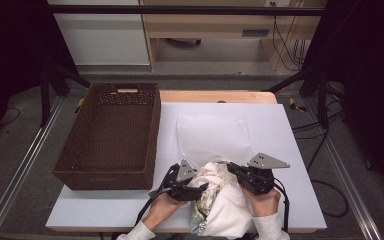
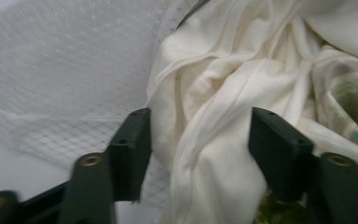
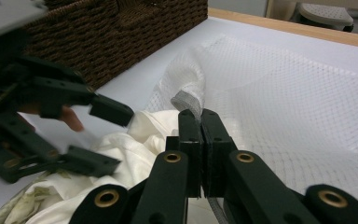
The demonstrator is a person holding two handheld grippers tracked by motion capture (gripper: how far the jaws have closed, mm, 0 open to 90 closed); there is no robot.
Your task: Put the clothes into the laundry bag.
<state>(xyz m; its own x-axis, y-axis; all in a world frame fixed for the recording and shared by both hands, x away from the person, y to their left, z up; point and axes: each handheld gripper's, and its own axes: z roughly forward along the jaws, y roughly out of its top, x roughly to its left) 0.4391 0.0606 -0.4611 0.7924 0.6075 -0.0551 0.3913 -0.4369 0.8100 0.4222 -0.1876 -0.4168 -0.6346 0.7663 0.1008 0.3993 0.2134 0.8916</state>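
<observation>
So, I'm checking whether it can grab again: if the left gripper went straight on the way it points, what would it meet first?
Most likely the cream garment: its folds lie right between the left gripper's open jaws, with the mesh laundry bag off to one side.

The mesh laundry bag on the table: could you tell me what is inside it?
Cream cloth enters the mesh bag mouth, held by the right gripper; the far part looks flat. How deep the cloth reaches is hidden by folds.
</observation>
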